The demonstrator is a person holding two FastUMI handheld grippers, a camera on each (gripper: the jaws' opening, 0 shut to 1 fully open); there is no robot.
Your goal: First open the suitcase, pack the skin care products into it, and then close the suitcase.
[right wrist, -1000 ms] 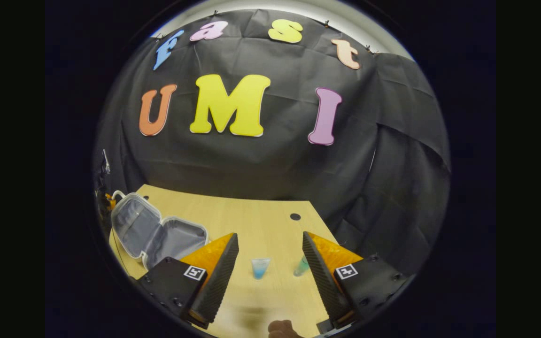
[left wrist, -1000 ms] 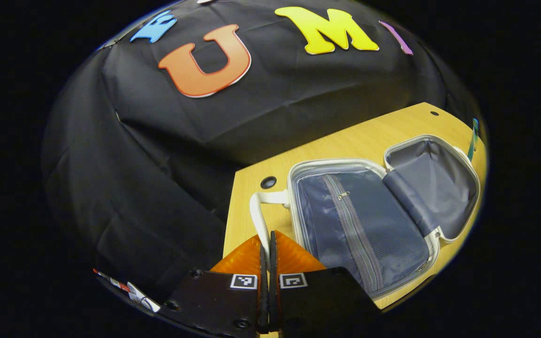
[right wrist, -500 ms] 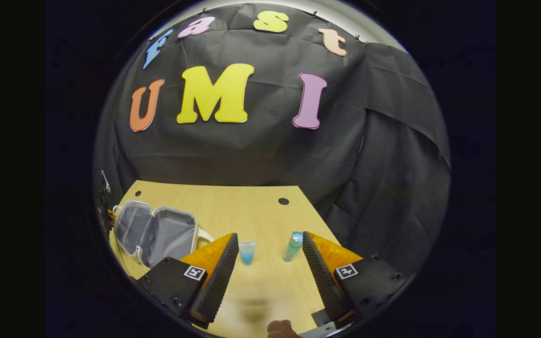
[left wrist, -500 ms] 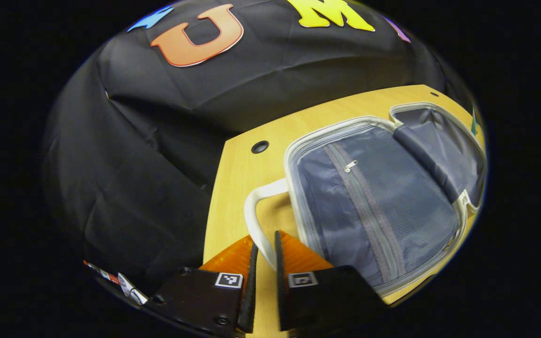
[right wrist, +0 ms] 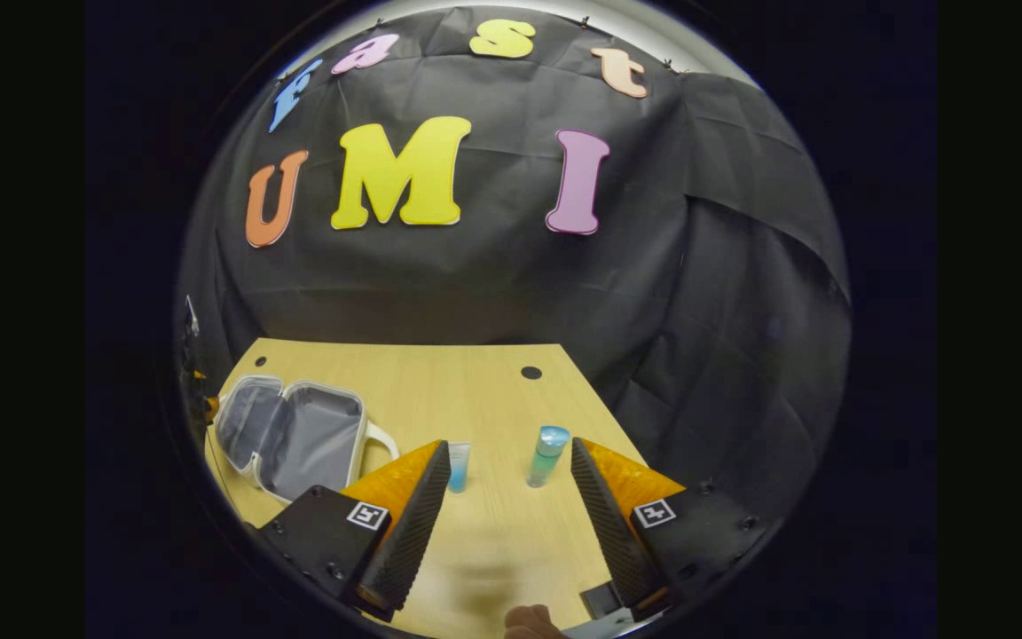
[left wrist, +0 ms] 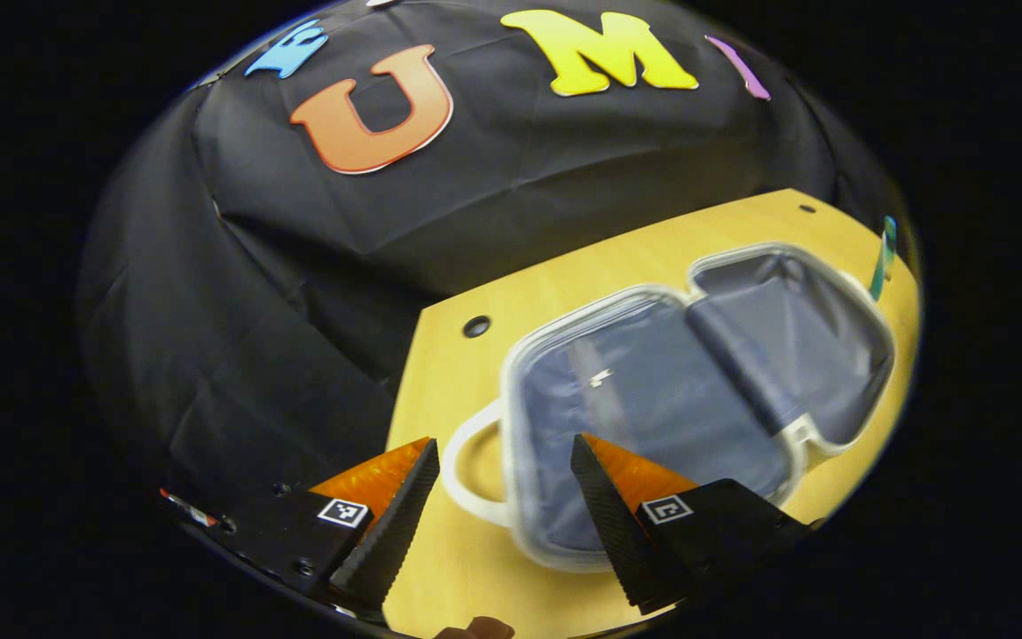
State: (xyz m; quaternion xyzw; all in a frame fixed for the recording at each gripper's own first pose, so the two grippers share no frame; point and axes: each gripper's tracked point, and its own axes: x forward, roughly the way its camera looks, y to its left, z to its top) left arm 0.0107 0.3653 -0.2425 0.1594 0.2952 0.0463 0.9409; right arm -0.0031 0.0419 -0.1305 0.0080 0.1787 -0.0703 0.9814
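Jaws of left gripper (left wrist: 498, 493) now spread wide, having let go of the white handle (left wrist: 468, 469) they pinched a second ago, suitcase (left wrist: 688, 382) lying open on table (right wrist: 493, 390), so packing falls to wide-open right gripper (right wrist: 509, 493) near tube (right wrist: 459, 466) and bottle (right wrist: 547, 454).

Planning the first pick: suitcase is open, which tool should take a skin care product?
Right. The right tool is open, with the tube and bottle just ahead; the left tool sits at the suitcase handle.
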